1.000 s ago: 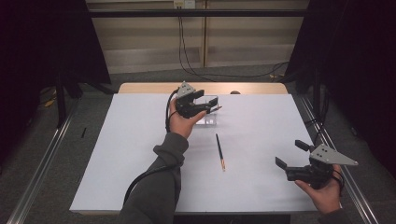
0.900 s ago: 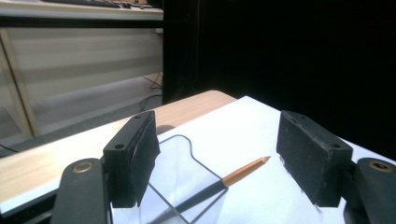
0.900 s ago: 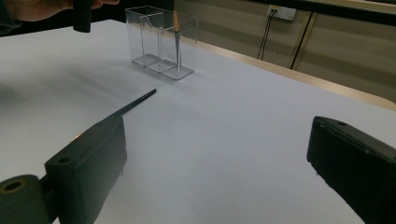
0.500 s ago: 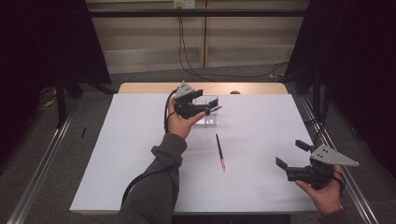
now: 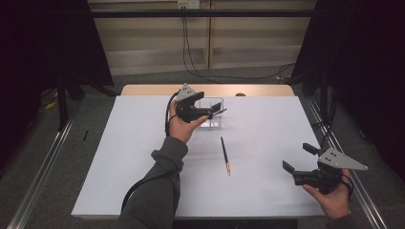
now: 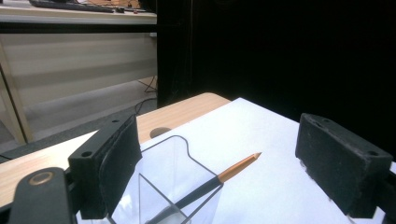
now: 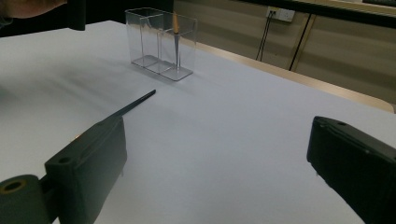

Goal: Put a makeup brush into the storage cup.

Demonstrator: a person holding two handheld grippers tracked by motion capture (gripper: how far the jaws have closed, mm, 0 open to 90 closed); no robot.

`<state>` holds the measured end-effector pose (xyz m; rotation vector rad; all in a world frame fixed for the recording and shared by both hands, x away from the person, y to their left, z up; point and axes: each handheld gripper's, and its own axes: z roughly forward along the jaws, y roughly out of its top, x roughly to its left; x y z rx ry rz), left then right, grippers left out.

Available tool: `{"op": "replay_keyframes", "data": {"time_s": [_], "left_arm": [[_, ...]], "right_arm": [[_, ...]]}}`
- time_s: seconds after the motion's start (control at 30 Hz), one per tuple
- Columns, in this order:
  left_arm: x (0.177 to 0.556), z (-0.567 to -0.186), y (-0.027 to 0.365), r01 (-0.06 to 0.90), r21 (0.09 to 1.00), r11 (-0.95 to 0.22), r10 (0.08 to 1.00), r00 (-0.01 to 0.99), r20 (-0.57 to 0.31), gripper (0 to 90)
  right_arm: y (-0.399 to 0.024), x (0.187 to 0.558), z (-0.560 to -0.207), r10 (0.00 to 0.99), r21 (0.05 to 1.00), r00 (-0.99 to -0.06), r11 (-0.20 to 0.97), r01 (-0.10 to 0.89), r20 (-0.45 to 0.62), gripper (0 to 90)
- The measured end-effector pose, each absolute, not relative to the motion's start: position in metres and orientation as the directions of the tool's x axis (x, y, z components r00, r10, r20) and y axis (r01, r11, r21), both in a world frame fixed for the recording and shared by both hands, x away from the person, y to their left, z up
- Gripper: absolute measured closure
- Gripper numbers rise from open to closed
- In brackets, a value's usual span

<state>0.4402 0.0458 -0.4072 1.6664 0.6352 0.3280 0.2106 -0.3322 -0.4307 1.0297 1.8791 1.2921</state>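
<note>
A clear two-compartment holder [image 5: 213,122] stands at the far middle of the white table [image 5: 119,157]. A dark pencil with an orange end [image 5: 222,110] leans in it. My left gripper [image 5: 211,112] hovers just over the holder, and its jaws have just been opening. In the left gripper view the left gripper [image 6: 219,140] is open, with the pencil [image 6: 233,170] rising from the holder [image 6: 173,154] between the pads and touching neither. A second pencil [image 5: 224,155] lies flat mid-table. My right gripper [image 5: 297,158] is open and empty at the near right, as is the right gripper [image 7: 215,140] in its own view.
The table's wooden far edge [image 5: 258,89] runs behind the holder. Cables [image 5: 191,52] hang down the back wall. From the right gripper view, the lying pencil [image 7: 135,103] points toward the holder [image 7: 161,44].
The left gripper's jaws stand a little wider around the top of the pencil in the holder. Both hands have kept their places.
</note>
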Motion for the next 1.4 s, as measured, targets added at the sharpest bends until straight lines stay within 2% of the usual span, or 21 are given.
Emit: {"op": "replay_keyframes", "data": {"time_s": [0.6, 0.97, 1.4], "left_arm": [[0.435, -0.408, 0.062, 0.225, 0.97, -0.087, 0.552, 0.822, -0.141, 0.9], [0.432, -0.409, 0.066, 0.248, 0.967, -0.065, 0.524, 0.833, -0.178, 0.0], [0.424, -0.408, 0.075, 0.236, 0.966, -0.105, 0.52, 0.841, -0.149, 0.0]], "right_arm": [[-0.331, 0.212, -0.432, 0.86, 0.944, -0.507, 0.211, 0.254, -0.056, 4.3], [-0.33, 0.212, -0.431, 0.861, 0.944, -0.505, 0.213, 0.25, -0.06, 4.3], [-0.33, 0.213, -0.433, 0.861, 0.945, -0.506, 0.21, 0.252, -0.056, 4.3]]}}
